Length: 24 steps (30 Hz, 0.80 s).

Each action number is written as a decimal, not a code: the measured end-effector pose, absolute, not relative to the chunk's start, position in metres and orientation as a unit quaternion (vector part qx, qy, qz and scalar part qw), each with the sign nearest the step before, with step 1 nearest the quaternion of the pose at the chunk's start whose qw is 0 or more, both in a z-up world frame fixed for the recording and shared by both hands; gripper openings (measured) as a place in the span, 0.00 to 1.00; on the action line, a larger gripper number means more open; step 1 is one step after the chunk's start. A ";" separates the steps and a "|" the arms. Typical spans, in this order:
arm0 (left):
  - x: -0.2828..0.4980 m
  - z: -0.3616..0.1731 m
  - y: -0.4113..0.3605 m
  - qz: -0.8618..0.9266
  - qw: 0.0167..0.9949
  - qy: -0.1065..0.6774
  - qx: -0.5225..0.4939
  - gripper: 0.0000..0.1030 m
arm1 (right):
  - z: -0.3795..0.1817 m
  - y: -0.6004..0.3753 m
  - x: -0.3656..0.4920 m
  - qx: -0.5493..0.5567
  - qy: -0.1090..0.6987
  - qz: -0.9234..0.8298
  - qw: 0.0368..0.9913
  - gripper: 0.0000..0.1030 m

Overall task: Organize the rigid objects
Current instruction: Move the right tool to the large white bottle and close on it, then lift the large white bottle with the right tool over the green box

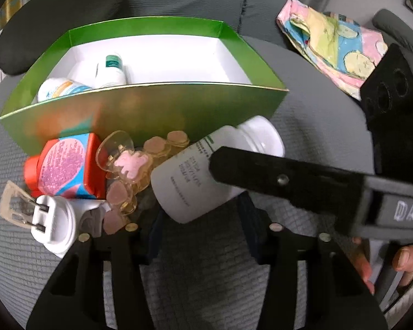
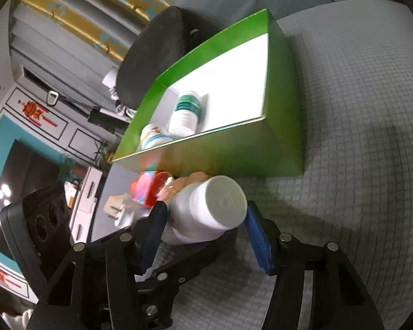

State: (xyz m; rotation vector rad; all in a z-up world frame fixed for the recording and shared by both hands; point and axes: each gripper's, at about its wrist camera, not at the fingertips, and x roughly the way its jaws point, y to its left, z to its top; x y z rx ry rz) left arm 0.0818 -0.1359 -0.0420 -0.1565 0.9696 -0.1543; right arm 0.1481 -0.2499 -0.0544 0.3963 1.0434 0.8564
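The left tool (image 1: 203, 236) sits lowest in its own view, its two black fingers spread wide with nothing between them, over a grey quilted surface (image 1: 316, 126). Just beyond its tips lies a white bottle (image 1: 195, 176) on its side, cap toward the box. The right tool (image 2: 203, 220) is around this bottle: in the right wrist view the blue-padded fingers (image 2: 257, 240) stand on either side of the bottle (image 2: 212, 209), spread about as wide as its body. The left pad looks pressed to the bottle; whether the right pad touches cannot be told. In the left wrist view one right finger (image 1: 275, 178) crosses over the bottle's side.

Left of the bottle lies a cluster: clear amber hair clips (image 1: 129, 165) with pink shapes, a red bottle (image 1: 66, 165) with a pink and blue label, a white plug (image 1: 52, 220) with its two prongs pointing left, and a pale rectangular clip (image 1: 13, 206) at the far left. The clips touch the white bottle and the red bottle.

Behind them stands an open green box (image 1: 151, 110) with a white inside. Two white bottles lie in its left end: one with a teal cap (image 1: 111, 70), one with an orange and blue label (image 1: 60, 88).

Beyond the box are a dark cushion (image 1: 63, 19) and, to the right, a pastel cloth (image 1: 333, 41).
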 end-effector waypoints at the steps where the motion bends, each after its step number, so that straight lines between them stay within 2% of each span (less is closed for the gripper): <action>1: 0.079 -0.040 -0.136 -0.080 0.879 0.463 -0.074 0.45 | -0.051 -0.250 0.144 0.180 0.473 0.389 0.770 0.50; 13: 0.054 -0.016 -0.137 -0.113 0.899 0.423 -0.024 0.45 | -0.026 -0.262 0.124 0.197 0.440 0.389 0.785 0.49; 24: 0.040 0.025 -0.122 -0.116 0.919 0.376 0.003 0.45 | 0.024 -0.252 0.105 0.186 0.393 0.405 0.804 0.49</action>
